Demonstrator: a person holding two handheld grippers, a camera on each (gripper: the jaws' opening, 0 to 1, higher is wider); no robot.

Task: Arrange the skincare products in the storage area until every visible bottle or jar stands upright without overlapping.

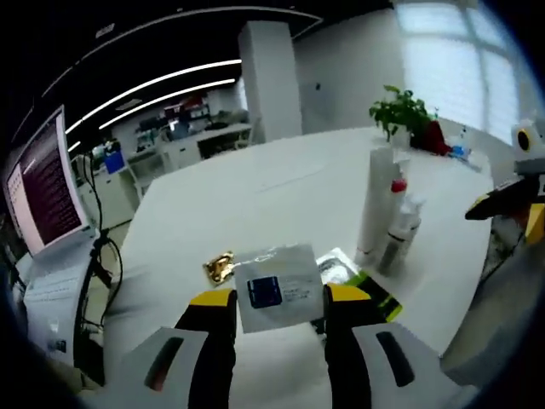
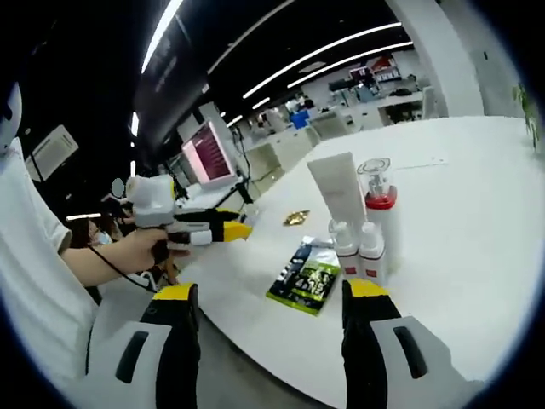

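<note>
- Left gripper view: the left gripper point(image 1: 278, 300) is seen at the bottom centre, and a white sachet with a blue label point(image 1: 278, 288) is pinched between its yellow-tipped jaws.
- Just behind the sachet, on the white table point(image 1: 255, 187), a gold foil packet point(image 1: 220, 267) lies at its left and a green-and-black packet point(image 1: 375, 294) at its right.
- Right of centre a tall white tube point(image 1: 375, 204) is stood upright, with a red-capped bottle point(image 1: 397, 192) and a small pump bottle point(image 1: 400, 234) just beside it.
- The right gripper point(image 1: 502, 200) is seen at the right edge; a monitor point(image 1: 43, 192) stands at the left edge.
- Right gripper view: the right gripper point(image 2: 268, 294) is held at the bottom with its jaws spread and nothing between them.
- Above the right jaw, the tube point(image 2: 336, 192), the red-capped bottle point(image 2: 380, 204) and two small pump bottles point(image 2: 358, 251) are grouped upright, close together.
- The green-and-black packet point(image 2: 305, 277) lies flat left of them; the gold packet point(image 2: 296, 218) is further back.
- The left gripper point(image 2: 192, 226) is held by a hand point(image 2: 140, 249) at centre left; its jaw state cannot be told here.
</note>
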